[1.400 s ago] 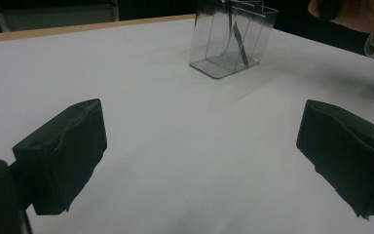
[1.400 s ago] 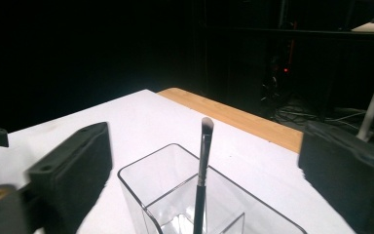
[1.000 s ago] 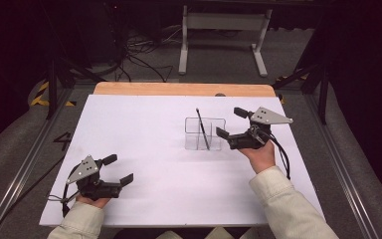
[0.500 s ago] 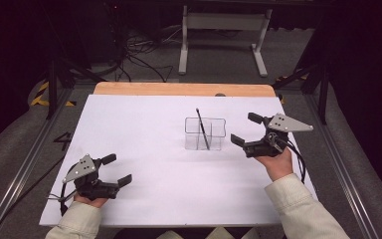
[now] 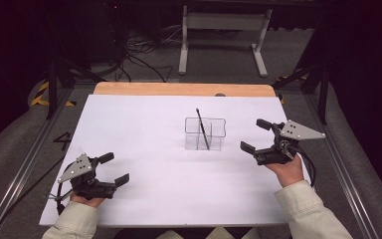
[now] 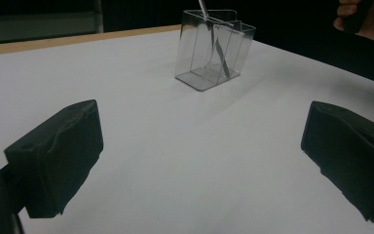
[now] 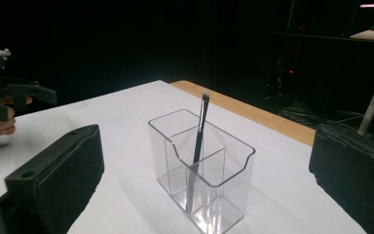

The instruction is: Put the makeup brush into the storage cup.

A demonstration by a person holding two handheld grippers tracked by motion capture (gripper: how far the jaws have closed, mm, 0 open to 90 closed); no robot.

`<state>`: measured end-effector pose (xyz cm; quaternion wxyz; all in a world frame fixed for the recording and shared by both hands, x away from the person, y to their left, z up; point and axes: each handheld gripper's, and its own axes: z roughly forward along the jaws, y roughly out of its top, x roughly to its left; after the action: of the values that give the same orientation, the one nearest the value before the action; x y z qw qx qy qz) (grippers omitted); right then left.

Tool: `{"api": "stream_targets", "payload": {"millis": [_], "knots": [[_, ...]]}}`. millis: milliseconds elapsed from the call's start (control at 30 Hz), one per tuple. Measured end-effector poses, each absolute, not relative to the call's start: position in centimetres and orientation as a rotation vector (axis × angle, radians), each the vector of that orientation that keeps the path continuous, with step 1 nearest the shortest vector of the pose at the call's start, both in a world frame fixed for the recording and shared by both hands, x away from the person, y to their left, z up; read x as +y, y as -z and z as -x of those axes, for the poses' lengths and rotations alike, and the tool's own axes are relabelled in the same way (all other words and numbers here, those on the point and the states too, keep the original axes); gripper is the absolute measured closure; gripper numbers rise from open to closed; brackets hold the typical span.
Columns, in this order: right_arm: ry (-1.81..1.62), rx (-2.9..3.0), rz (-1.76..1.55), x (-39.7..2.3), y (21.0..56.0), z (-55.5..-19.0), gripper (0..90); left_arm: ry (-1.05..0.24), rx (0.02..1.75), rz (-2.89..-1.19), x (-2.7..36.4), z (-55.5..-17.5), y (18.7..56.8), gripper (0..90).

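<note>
one mark on the floor
a dark "4" [image 5: 62,141] sits on the grey floor [image 5: 15,149], at the frame's left, beside the desk [image 5: 144,124].

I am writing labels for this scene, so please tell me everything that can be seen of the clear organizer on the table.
The clear organizer is a small open-topped box of what looks like transparent plastic, split by inner walls into compartments, with a dip in its front rim. It stands upright on the white table, near the middle. One slim makeup brush leans inside it, bristles up. The right gripper faces it, open and apart from it; nothing else touches it.
</note>
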<state>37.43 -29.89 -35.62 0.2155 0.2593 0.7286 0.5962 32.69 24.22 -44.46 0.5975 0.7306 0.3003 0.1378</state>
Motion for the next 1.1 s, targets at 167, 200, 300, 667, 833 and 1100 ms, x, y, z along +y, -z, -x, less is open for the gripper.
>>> {"api": "stream_targets", "payload": {"millis": [167,200,300,667,833,1100], "knots": [[-1.641,2.024,-0.726,-30.5,36.4,-36.9,0.0,-0.313,0.692,-1.692,24.5,-32.6,44.2,2.3],[-1.642,2.029,-0.732,-30.7,36.6,-36.8,0.0,-0.311,0.689,-1.692,24.6,-32.6,44.2,2.3],[-1.635,2.031,-0.743,-31.2,37.2,-36.5,0.0,-0.312,0.684,-1.692,24.7,-32.6,44.2,2.3],[-1.667,2.014,-0.774,-33.0,39.1,-35.4,0.0,-0.286,0.650,-1.685,25.2,-32.4,44.1,2.2],[-1.668,2.013,-0.791,-33.3,40.2,-35.0,0.0,-0.282,0.649,-1.678,25.2,-32.4,44.3,2.2],[-1.692,1.984,-0.820,-34.0,41.8,-34.8,0.0,-0.273,0.638,-1.672,25.1,-32.1,44.6,1.5]]}}
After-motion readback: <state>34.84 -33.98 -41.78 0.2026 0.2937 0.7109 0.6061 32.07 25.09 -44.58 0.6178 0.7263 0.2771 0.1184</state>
